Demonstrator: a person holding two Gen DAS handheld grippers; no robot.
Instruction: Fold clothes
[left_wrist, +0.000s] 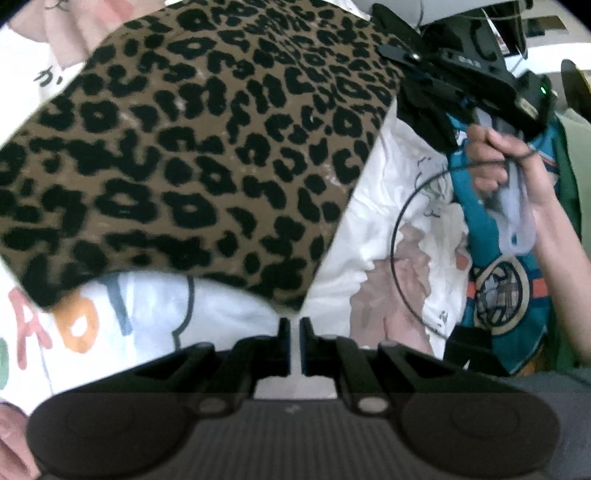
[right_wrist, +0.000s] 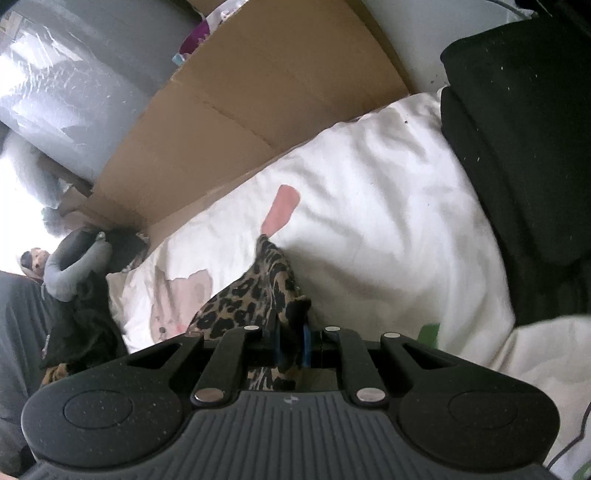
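A brown and black leopard-print garment (left_wrist: 192, 147) hangs spread out above the bed and fills most of the left wrist view. Its lower corner comes down to my left gripper (left_wrist: 294, 328), whose jaws are nearly together and pinch that corner. One edge runs taut up to the top right, where a person's hand (left_wrist: 495, 162) holds the right gripper's handle. In the right wrist view the right gripper (right_wrist: 291, 343) is shut on a bunched fold of the leopard garment (right_wrist: 255, 295), which passes between its blue pads.
White bedding (right_wrist: 369, 203) with pink printed shapes lies below. A white shirt with coloured letters (left_wrist: 92, 321) and a teal jersey (left_wrist: 495, 295) lie on it. A black cable (left_wrist: 397, 229) loops by the hand. Cardboard (right_wrist: 258, 92), a black cushion (right_wrist: 517, 129) and dark clothes (right_wrist: 81, 314) border the bed.
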